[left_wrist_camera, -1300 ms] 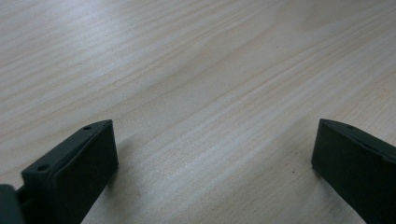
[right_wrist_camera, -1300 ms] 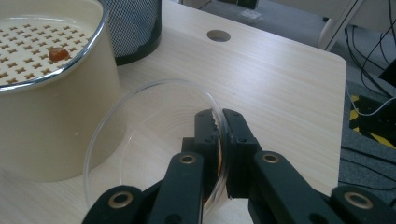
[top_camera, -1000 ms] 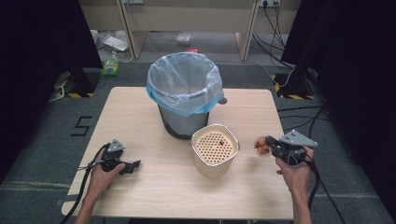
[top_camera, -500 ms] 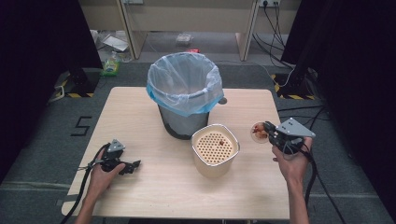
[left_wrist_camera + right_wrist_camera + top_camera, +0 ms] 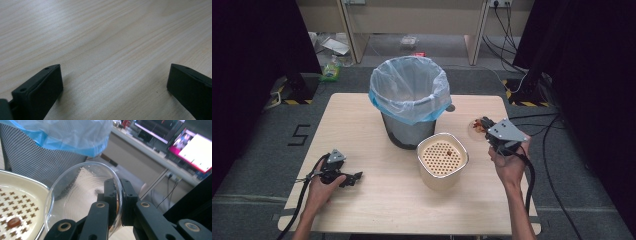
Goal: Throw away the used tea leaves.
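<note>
- Right gripper (image 5: 116,202) clamped on the rim of a clear glass bowl (image 5: 80,192); the bowl is off the table (image 5: 362,125) now, tilted up on its edge.
- Compared with a second ago, the right hand (image 5: 507,167) has carried the bowl up and toward the trash bin (image 5: 409,100); before, it sat lower, right of the strainer tub (image 5: 442,160).
- The bowl now hangs right of the bin, above and behind the tub; reddish scraps (image 5: 479,126) seem to be inside.
- One brown bit (image 5: 13,222) lies on the tub's strainer.
- Left gripper (image 5: 344,177) has not moved: it rests on the table left of the tub, jaws wide apart, holding nothing.
- Likely meaning: lift done, next comes dumping the bowl, probably into the bin.
</note>
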A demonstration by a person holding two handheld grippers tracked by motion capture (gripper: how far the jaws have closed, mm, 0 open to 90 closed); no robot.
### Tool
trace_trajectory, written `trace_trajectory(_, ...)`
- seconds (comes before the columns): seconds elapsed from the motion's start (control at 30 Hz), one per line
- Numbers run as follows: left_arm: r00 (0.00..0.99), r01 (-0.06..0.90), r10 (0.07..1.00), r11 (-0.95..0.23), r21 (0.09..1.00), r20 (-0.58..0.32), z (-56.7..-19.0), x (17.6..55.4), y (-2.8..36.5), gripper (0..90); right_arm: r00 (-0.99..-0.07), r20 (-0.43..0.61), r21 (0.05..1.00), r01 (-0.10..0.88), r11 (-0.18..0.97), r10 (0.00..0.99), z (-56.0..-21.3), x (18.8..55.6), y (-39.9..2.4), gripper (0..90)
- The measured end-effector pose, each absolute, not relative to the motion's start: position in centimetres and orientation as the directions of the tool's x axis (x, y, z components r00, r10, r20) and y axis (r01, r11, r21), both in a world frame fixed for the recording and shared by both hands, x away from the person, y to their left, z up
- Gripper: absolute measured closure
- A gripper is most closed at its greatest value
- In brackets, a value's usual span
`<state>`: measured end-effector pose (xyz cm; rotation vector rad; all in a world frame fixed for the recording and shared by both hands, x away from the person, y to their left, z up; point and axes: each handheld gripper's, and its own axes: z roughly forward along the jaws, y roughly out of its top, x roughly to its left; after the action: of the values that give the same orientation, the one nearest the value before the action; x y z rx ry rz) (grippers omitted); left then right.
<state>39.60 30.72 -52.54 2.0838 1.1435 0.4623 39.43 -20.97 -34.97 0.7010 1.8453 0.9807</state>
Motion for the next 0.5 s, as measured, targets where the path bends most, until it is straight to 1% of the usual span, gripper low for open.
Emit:
trace_trajectory(0.17,0.546,0.586,0.838,-0.361,0.725,-0.024,-52.5,39.6,30.7,0.0,-0.403,-0.558,0.799,-0.025,0.601,0.725,-34.8,39.2,-19.0,85.8)
trace_trajectory(0.3,0.546,0.586,0.838,-0.361,0.725,-0.024,-52.5,39.6,30.7,0.0,-0.363,-0.637,0.752,-0.099,0.652,0.68,-34.6,38.8,-17.5,86.2)
trace_trajectory(0.4,0.546,0.586,0.838,-0.361,0.725,-0.024,-52.5,39.6,30.7,0.0,-0.334,-0.686,0.714,-0.135,0.687,0.647,-34.6,38.4,-16.5,86.4)
trace_trajectory(0.5,0.545,0.586,0.838,-0.361,0.726,-0.024,-52.5,39.6,30.7,0.0,-0.289,-0.756,0.647,-0.189,0.739,0.588,-35.1,37.8,-15.5,86.5)
